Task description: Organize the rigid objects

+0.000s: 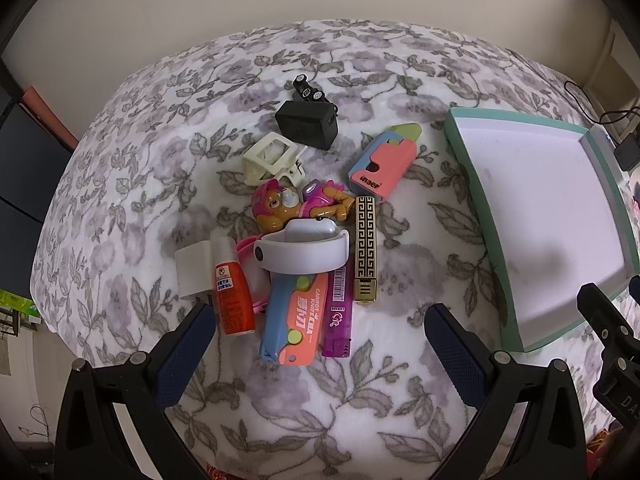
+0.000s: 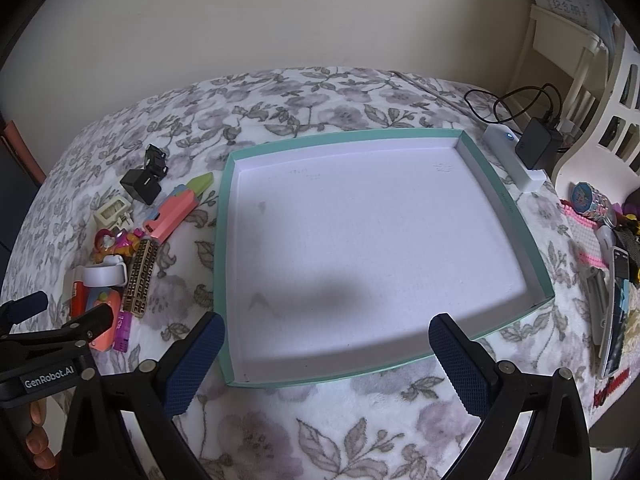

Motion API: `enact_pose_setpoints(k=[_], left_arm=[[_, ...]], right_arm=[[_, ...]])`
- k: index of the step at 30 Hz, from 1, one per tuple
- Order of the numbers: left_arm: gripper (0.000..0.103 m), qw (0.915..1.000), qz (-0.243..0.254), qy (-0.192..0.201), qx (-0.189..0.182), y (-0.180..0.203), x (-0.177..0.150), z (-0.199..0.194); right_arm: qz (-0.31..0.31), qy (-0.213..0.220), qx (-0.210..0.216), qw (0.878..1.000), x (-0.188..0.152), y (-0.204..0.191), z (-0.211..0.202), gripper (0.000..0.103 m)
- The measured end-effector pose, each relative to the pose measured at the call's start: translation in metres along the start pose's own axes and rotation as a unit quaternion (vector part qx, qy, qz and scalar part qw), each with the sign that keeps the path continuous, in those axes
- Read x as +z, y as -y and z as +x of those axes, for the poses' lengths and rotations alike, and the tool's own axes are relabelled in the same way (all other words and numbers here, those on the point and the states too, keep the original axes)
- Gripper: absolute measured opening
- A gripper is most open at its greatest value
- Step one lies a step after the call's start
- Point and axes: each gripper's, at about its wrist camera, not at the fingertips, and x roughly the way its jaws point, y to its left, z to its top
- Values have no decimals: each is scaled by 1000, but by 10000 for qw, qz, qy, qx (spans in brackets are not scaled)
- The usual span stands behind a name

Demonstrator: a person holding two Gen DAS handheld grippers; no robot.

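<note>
Both grippers hover w/ jaws spread wide, nothing held. Left gripper (image 1: 320,344) hangs just near of the toy pile on the floral blanket (image 1: 132,184); right gripper (image 2: 326,356) hangs over the near edge of the teal tray (image 2: 224,216), which sits right of the pile and has a bare white floor.

Pile, far to near in the left wrist view: small black car (image 1: 311,90), black cube (image 1: 307,125) just near of it, cream clip (image 1: 272,160), pink pup figure (image 1: 298,202). Right of those, a pink/blue carrot knife (image 1: 384,164) lies apart, tip pointing far-right. Gold patterned bar (image 1: 365,248) lies lengthwise, right side of pile. White curved band (image 1: 304,252) rests on top of a second carrot knife (image 1: 296,320) and a purple lighter (image 1: 339,316). Orange bottle (image 1: 232,292) lies left of those, touching a white block (image 1: 194,274).

Right wrist view, far right beyond the tray: white power strip (image 2: 516,160) w/ black adapter (image 2: 538,148), plus misc clutter too small to name.
</note>
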Motion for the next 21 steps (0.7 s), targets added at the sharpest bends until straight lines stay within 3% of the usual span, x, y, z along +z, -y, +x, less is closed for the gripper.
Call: enact_pose_setpoints(k=[21], left_arm=[[103,10000,5,-7,3,1,-3,2]], right_arm=[[-37,-32,-3,10000,-2,-2,2,103]])
